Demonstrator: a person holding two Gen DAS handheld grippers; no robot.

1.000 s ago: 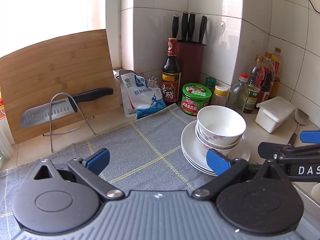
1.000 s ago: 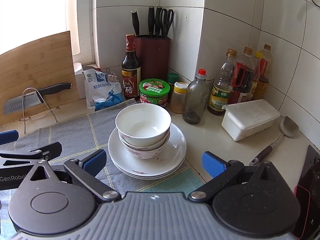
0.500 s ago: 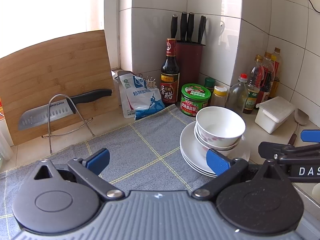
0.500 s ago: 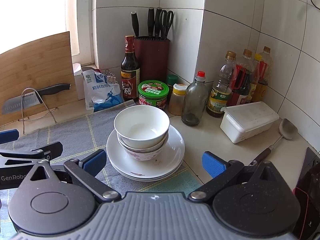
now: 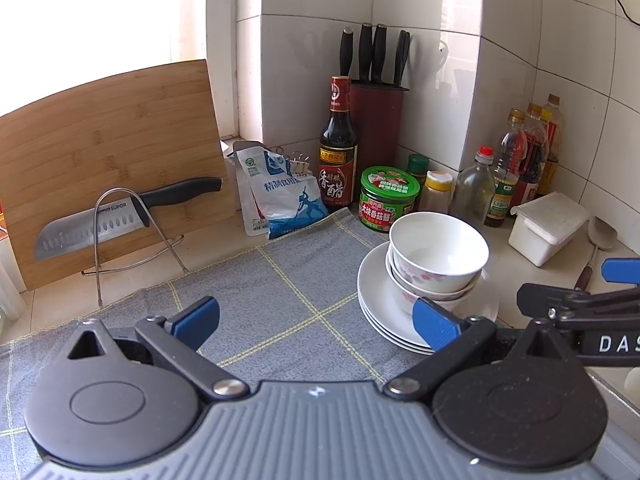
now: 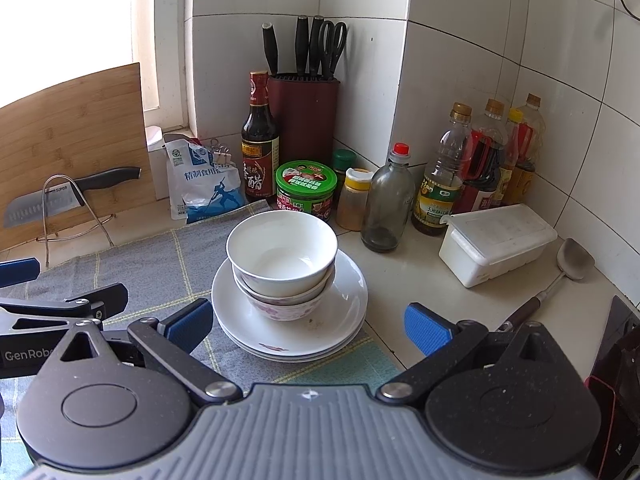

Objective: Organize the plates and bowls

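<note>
A stack of white plates (image 6: pixel 344 312) sits on the right end of a grey checked cloth (image 6: pixel 160 264), with nested white bowls (image 6: pixel 282 254) on top, the lower ones with a pink flower pattern. In the left wrist view the plates (image 5: pixel 376 300) and bowls (image 5: pixel 438 254) lie to the right of my left gripper (image 5: pixel 316 322), which is open and empty over the cloth (image 5: pixel 272 292). My right gripper (image 6: pixel 308 326) is open and empty just in front of the stack, its fingers either side of the plates.
Behind the stack stand a green-lidded jar (image 6: pixel 306 190), a vinegar bottle (image 6: pixel 259 140), a knife block (image 6: pixel 304 112), a salt bag (image 6: pixel 204 182) and several oil bottles (image 6: pixel 480 168). A white lidded box (image 6: pixel 496 242) and a spatula (image 6: pixel 560 272) lie right. A cutting board (image 5: pixel 108 160) and cleaver on a rack (image 5: pixel 120 216) stand left.
Both grippers have drifted slightly; the stack sits a little lower and nearer in the right wrist view. Both stay open and empty.
</note>
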